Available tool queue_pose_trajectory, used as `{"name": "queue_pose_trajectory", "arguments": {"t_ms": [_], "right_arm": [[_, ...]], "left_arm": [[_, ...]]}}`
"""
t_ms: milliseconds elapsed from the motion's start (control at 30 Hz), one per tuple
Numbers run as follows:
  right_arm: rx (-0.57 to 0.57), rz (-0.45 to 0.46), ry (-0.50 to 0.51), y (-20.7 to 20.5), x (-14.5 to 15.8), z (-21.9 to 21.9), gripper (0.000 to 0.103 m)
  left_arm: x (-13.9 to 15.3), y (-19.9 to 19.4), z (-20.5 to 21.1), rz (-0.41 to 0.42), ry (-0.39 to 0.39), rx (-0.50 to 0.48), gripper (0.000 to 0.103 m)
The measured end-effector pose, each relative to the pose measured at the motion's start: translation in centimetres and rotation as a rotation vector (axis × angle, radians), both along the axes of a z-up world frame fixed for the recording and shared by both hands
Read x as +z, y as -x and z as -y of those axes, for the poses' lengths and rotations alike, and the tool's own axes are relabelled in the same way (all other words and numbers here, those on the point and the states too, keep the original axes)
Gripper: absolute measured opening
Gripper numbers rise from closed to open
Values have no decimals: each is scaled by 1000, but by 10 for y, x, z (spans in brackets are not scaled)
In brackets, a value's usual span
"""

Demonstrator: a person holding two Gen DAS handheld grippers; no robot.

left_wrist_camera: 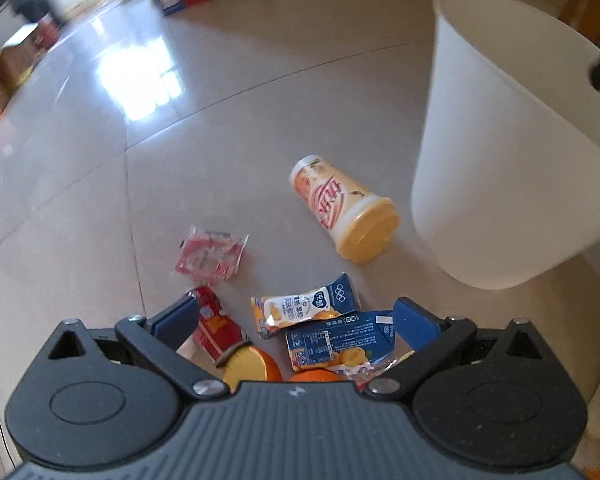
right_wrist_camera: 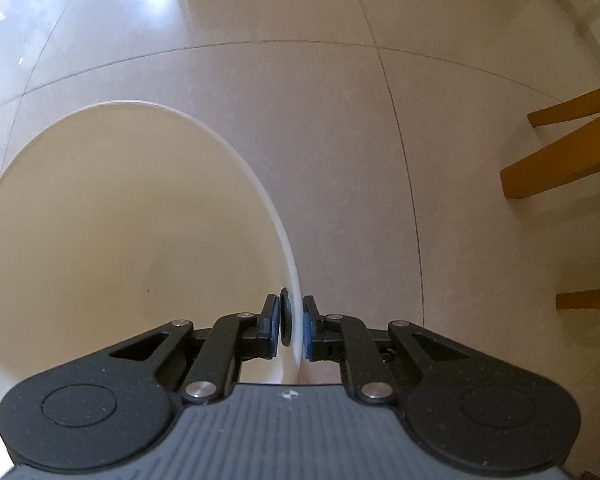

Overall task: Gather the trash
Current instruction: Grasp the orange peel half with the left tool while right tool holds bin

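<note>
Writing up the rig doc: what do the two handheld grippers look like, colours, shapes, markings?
Both match. The left gripper and right gripper each have a ribbed dark grey body with a small pale logo at its front edge, flanked by round black housings with a circular recess. Black linkage arms with silver pivot pins and triangular cut-outs carry fingers faced with blue pads. No cables, sleeves or hands are in view.

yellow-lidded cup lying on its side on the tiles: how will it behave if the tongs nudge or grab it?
The cylindrical drink cup with the yellow plastic lid lies on its side on glossy floor tiles, so a nudge probably rolls it, likely curving since it seems to taper. As litter it is probably empty and light. Its smooth printed wall may slip or dent under a hard squeeze.
</note>
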State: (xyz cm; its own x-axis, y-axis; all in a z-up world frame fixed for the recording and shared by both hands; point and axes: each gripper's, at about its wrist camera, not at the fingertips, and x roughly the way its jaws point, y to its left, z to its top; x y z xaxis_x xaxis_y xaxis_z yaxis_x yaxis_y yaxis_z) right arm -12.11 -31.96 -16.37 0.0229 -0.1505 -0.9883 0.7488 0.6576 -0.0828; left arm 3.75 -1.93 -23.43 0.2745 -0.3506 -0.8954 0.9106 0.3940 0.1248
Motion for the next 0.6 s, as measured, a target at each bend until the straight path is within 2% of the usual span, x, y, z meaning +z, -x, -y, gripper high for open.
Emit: {"name": "queue_pose_trajectory", "arguments": {"t_ms": [100, 267, 400, 600], "right_arm": [[-14, 38, -6, 4, 6, 6, 11], [-7, 74, 14, 8, 6, 1, 11], [-20, 94, 2, 10, 6, 5, 10], [-43, 123, -42, 23, -6, 17, 10]], "left_arm": [[-2, 0, -1, -9, -5, 2, 102], [-18, 5, -1, -109, -20, -8, 102], [-37, 12, -22, -98, -40, 27, 102], [-79, 39, -59, -26, -111, 2, 102]]}}
